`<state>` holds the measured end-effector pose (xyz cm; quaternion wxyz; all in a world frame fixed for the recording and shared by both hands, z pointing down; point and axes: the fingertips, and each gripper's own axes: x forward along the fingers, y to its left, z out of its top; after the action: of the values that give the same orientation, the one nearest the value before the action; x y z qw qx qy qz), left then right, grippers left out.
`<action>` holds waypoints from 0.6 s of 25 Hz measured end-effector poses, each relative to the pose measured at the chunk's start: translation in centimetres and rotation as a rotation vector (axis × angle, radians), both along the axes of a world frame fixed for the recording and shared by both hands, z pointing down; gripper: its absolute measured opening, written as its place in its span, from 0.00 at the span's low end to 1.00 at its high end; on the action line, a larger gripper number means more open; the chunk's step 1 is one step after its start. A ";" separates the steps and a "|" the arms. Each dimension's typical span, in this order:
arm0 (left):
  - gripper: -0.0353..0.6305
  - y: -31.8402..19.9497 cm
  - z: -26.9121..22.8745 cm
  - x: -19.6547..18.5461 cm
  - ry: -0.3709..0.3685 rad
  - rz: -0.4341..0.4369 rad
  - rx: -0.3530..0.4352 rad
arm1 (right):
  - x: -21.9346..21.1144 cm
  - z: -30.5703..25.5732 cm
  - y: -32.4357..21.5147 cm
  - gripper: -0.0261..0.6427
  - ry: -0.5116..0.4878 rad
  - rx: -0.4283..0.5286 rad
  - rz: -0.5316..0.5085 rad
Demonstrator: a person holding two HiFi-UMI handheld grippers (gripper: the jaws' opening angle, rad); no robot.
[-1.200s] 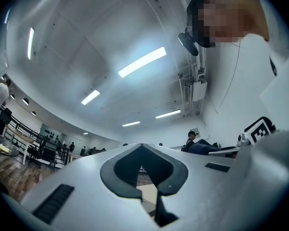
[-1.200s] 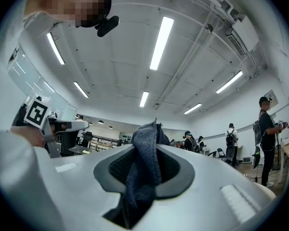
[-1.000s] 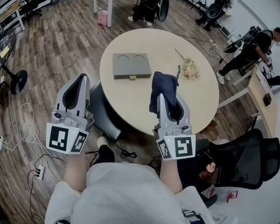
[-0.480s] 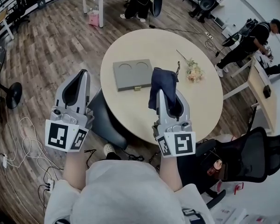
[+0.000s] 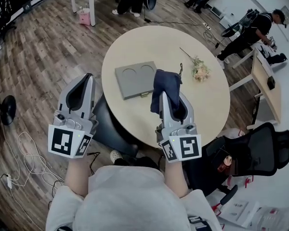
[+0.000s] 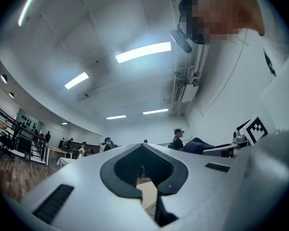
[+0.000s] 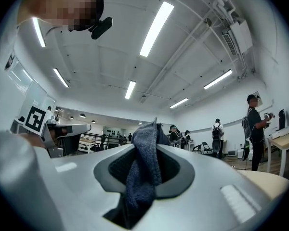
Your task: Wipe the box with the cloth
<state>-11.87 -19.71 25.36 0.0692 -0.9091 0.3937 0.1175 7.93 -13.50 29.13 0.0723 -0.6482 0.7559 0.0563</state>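
A flat grey box (image 5: 134, 80) with two round recesses lies on the round beige table (image 5: 202, 105), left of centre. My right gripper (image 5: 164, 97) is held over the table's near edge, shut on a dark blue cloth (image 5: 165, 84) that bunches above its tips, just right of the box. In the right gripper view the cloth (image 7: 143, 170) hangs pinched between the jaws of the right gripper (image 7: 147, 146). My left gripper (image 5: 83, 81) is off the table to the left, over the floor. The left gripper (image 6: 143, 150) is shut with nothing in it, tilted up towards the ceiling.
A small bunch of dried flowers (image 5: 197, 72) lies on the table right of the cloth. A dark seat (image 5: 108, 121) sits under the table's near left edge, a black office chair (image 5: 253, 150) at the right. Cables (image 5: 19, 150) trail on the wooden floor. People stand at the far side.
The table and box have drifted nearer and lower in the head view. The right gripper still holds the cloth, now a little closer to the box. The left gripper keeps its pose.
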 end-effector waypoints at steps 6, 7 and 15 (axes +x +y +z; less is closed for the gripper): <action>0.06 -1.7 1.4 -0.2 0.018 0.036 -0.040 | -1.6 1.4 -1.0 0.18 0.025 -0.058 0.000; 0.06 -1.9 1.5 -0.1 0.019 0.042 -0.043 | -1.7 1.5 -1.1 0.18 0.028 -0.067 0.002; 0.06 -2.6 2.3 1.2 0.006 0.072 -0.061 | -1.4 2.6 -3.8 0.18 0.050 -0.126 -0.024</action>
<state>-10.67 -22.30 27.61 0.0358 -0.9240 0.3644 0.1105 6.50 -17.33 31.70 0.0131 -0.6408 0.7672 0.0240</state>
